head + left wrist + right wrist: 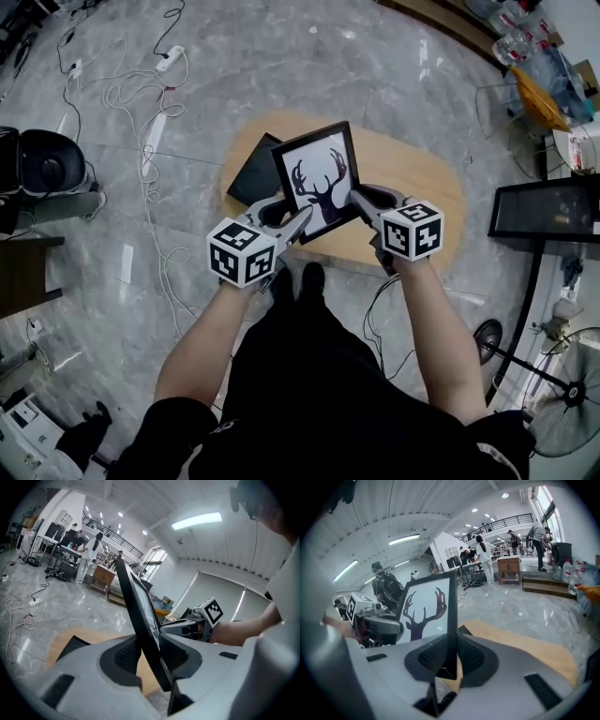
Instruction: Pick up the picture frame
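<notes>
The picture frame [321,180], black-edged with a dark antlered deer on white, hangs tilted above the oval wooden table [422,178]. My left gripper [292,225] is shut on its lower left edge, and my right gripper [364,208] is shut on its lower right edge. In the left gripper view the frame [136,602] stands edge-on between the jaws of the left gripper [150,653], with the right gripper [187,627] beyond it. In the right gripper view the deer print [426,611] faces the camera, its edge clamped in the right gripper [451,656].
A dark flat board [251,171] lies on the table's left part. White cables and power strips [150,131] run across the marble floor at the left, by a black seat [47,164]. A black panel [548,208] and a fan [572,403] stand at the right.
</notes>
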Demonstrator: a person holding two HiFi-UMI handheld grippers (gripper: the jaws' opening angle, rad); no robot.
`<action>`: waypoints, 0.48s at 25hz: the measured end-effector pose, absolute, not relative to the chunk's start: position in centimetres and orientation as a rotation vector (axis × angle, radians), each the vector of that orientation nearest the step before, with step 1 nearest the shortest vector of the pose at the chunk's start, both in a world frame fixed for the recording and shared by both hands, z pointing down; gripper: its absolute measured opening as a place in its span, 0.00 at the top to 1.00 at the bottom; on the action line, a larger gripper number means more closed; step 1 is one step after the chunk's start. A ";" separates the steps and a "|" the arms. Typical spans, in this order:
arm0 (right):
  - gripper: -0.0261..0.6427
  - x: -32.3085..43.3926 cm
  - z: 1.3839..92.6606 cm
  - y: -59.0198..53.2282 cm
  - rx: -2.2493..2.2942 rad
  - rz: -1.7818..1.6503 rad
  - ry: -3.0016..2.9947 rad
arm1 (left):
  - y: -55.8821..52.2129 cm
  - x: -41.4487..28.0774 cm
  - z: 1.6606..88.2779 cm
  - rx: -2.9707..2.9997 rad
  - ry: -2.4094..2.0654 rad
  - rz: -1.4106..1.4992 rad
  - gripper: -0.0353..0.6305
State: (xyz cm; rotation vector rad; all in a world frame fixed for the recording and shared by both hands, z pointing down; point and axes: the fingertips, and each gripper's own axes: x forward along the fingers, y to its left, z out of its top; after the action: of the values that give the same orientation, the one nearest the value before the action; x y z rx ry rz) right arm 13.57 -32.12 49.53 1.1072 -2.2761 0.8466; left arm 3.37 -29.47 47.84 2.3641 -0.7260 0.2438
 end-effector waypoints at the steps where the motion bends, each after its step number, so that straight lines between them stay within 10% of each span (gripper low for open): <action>1: 0.86 13.7 48.8 -31.5 1.118 0.838 -2.283 | -28.9 3.5 47.1 2.370 -0.719 0.233 0.77; 12: 0.86 12.0 42.3 -27.9 1.238 0.826 -2.334 | -25.9 2.2 38.9 2.426 -0.595 0.063 0.85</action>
State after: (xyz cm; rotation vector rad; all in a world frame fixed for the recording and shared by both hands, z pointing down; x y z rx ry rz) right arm 12.04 -27.94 42.31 1.2381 -2.3341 0.8265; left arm 2.21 -25.89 38.87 2.4263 -0.5946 0.0625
